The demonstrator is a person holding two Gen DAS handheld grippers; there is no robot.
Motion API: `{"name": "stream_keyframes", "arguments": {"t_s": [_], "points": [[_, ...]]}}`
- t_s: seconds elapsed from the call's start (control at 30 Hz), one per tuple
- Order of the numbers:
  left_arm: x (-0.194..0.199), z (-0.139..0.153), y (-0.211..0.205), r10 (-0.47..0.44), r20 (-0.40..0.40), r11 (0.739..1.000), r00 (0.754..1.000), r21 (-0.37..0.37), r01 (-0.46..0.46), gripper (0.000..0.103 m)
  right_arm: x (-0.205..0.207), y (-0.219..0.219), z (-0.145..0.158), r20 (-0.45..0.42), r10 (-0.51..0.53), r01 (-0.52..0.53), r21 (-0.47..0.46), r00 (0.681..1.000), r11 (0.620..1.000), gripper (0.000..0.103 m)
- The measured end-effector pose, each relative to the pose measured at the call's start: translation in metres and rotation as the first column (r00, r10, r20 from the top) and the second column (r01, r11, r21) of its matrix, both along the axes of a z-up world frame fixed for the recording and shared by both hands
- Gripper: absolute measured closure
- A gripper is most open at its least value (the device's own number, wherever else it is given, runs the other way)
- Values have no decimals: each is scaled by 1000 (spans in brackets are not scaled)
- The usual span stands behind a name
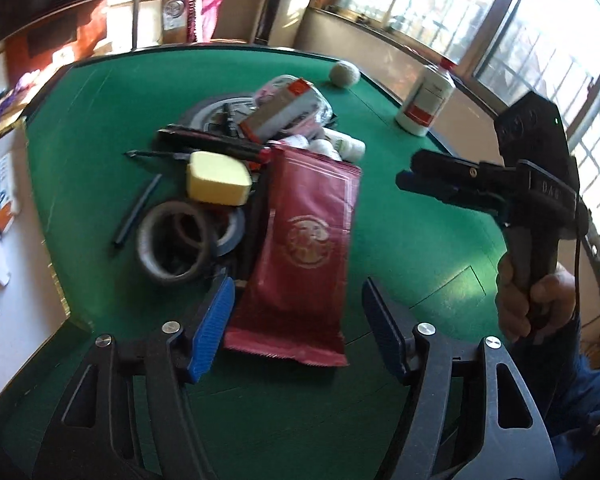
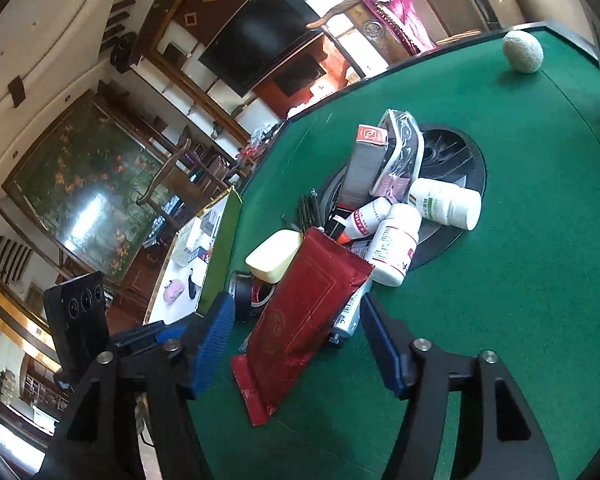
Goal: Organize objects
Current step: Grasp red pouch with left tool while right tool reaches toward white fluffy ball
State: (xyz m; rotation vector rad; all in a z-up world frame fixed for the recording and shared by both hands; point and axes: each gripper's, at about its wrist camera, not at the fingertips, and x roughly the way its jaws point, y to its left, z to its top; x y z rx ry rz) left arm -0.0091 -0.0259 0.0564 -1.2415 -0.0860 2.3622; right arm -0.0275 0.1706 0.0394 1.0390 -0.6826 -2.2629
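Left gripper (image 1: 296, 328): its blue pads are standing spread apart above the green table, pinching nothing; the near end of the red pouch is lying in the gap without touching either pad.
Right gripper (image 2: 298, 342): its pads are likewise standing wide apart and gripping nothing, with the red pouch's lower end lying between them; in the left wrist view it is hanging at the right, held by a hand (image 1: 536, 300).
Red pouch (image 1: 300, 248): it is lying flat at the near edge of the pile, its far end leaning on the other things.
Pile: a yellow sponge (image 1: 218, 178), rolls of tape (image 1: 172, 244), white pill bottles (image 2: 396, 240), a grey box (image 2: 364, 164) and black pens (image 1: 136, 210) are sitting heaped together around a round black recess (image 2: 456, 152) in the table.
Green table (image 1: 100, 128): it is carrying a pale ball (image 1: 344, 74) and a big white bottle (image 1: 426, 98), both standing well apart from the pile near the far edge.
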Motion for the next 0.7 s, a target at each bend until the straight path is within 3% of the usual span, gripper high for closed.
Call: {"name": "stream_keyframes", "arguments": {"t_s": [0.1,0.33,0.53,0.63,0.7], "points": [[-8,-5,23,-30,-12,997,999,-76,29,32,1,6,4,-7,-28,28,-19,1000,999,27],[-21,-15,45,-49,-36,972,998,-232,39,32,1,25,2,9,-41,42,-105,999,994,26],[-50,-30,54,-48,19,975,999,-218,51,32,3,31,5,-1,-56,56,-125,998,991,26],[-61,-34,61,-56,6,975,998,-216,56,32,2,33,4,4,-62,62,-123,998,990,26],[-64,-40,62,-35,-2,978,999,-204,34,39,1,36,2,7,-71,71,-119,997,990,26]]}}
